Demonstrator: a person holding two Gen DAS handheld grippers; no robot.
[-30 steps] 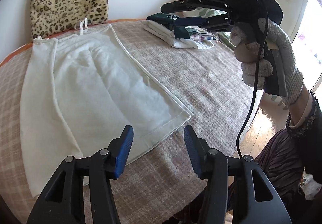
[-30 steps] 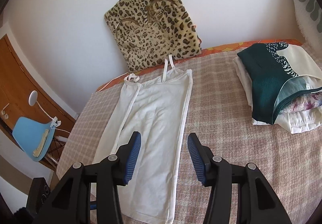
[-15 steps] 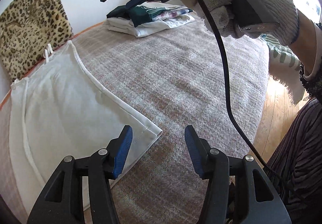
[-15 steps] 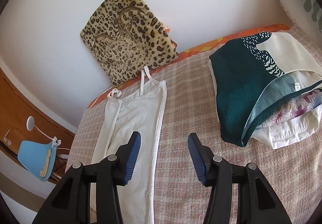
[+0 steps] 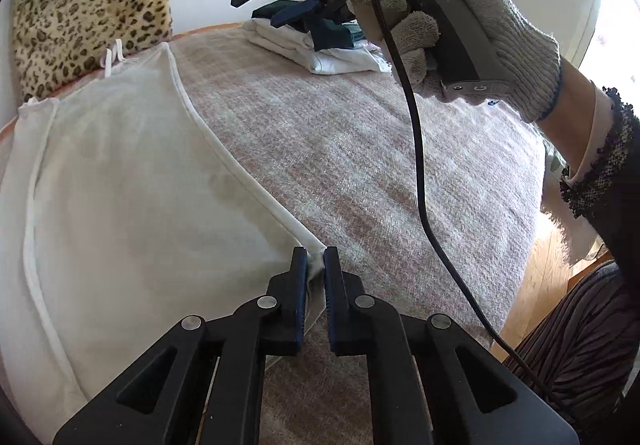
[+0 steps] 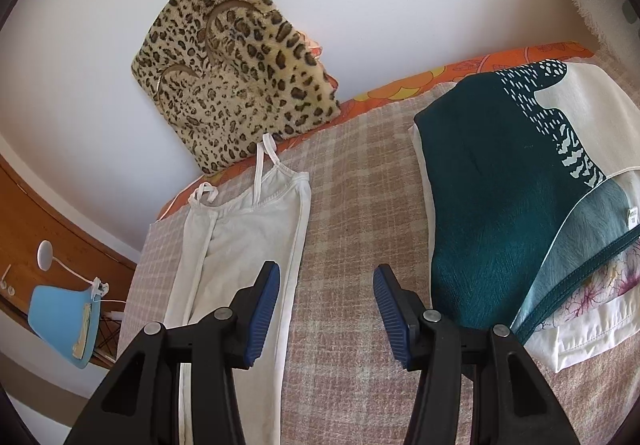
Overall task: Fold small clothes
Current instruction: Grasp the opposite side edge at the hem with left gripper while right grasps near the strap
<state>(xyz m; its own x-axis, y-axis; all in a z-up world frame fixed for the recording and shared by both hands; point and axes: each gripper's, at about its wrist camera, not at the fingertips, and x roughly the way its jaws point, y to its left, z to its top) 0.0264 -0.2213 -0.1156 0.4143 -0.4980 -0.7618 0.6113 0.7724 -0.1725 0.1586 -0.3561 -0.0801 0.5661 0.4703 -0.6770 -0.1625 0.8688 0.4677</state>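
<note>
- Our white camisole (image 5: 120, 185) lies flat on the checked bed cover (image 5: 360, 165), straps toward the leopard-print cushion (image 5: 92, 1) at the wall; one long side looks already folded inward.
- We judge the camisole thin, light and limp: it will drape and slide on itself, so a pinch at a hemmed corner should hold better than a grip mid-panel.
- Our left tongs (image 5: 315, 257) are nearly closed on the camisole's near hem corner, with a fold of white cloth pinched between the blue pads.
- The left tongs point low and forward along the bed, close to the cover, so the corner is barely lifted.
- Our right tongs (image 6: 326, 309) stand wide with nothing between them, above the bare cover between the camisole's right edge and the stack of folded clothes (image 6: 520, 225).
- In the left wrist view the gloved right hand (image 5: 472, 25) holds its tool raised, aimed toward the far end of the bed.
- To carry the hem up evenly, we would likely need the right tongs on a second point along the hem.
</note>
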